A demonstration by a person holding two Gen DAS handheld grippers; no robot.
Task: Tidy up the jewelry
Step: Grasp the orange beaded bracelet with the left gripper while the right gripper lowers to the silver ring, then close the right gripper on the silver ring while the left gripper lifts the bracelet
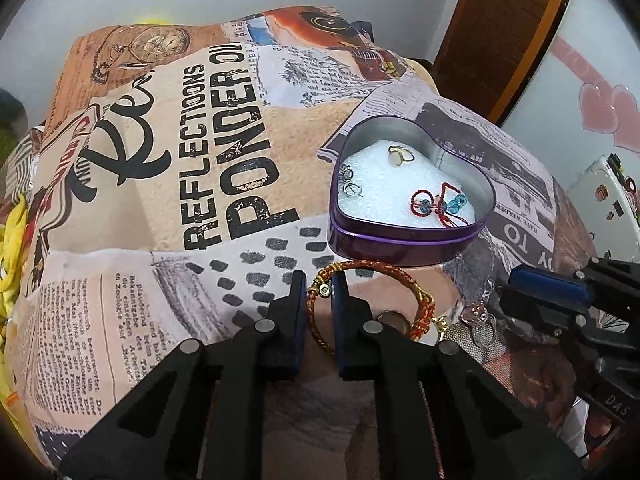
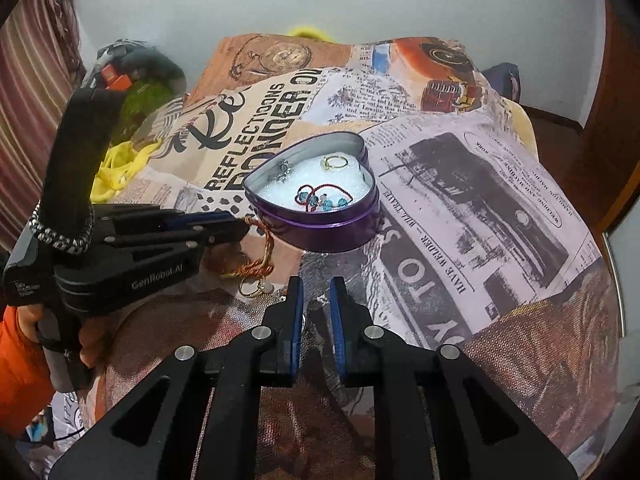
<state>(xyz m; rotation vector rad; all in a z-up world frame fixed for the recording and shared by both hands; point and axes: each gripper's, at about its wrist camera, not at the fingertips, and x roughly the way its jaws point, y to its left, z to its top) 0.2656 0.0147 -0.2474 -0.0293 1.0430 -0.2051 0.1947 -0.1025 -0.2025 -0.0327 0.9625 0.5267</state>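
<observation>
A purple heart-shaped tin [image 1: 400, 240] [image 2: 332, 236] sits open on the printed blanket. On its white foam lie a gold ring [image 1: 400, 155], silver earrings [image 1: 350, 182] and a red bead bracelet [image 1: 438, 204]. A red and gold braided bangle [image 1: 372, 267] [image 2: 269, 250] lies in front of the tin. My left gripper [image 1: 320, 286] has its jaws narrowly apart around the bangle's clasp end; whether they press on it is unclear. A silver trinket [image 1: 482, 322] and a small ring [image 2: 254, 288] lie beside the bangle. My right gripper [image 2: 317, 294] is slightly open and empty, just right of them.
The printed blanket [image 1: 200, 160] covers a bed with rounded edges. Yellow cloth [image 2: 116, 168] lies at the left. A wooden door frame [image 1: 500, 32] and a white case [image 1: 604, 204] stand at the right.
</observation>
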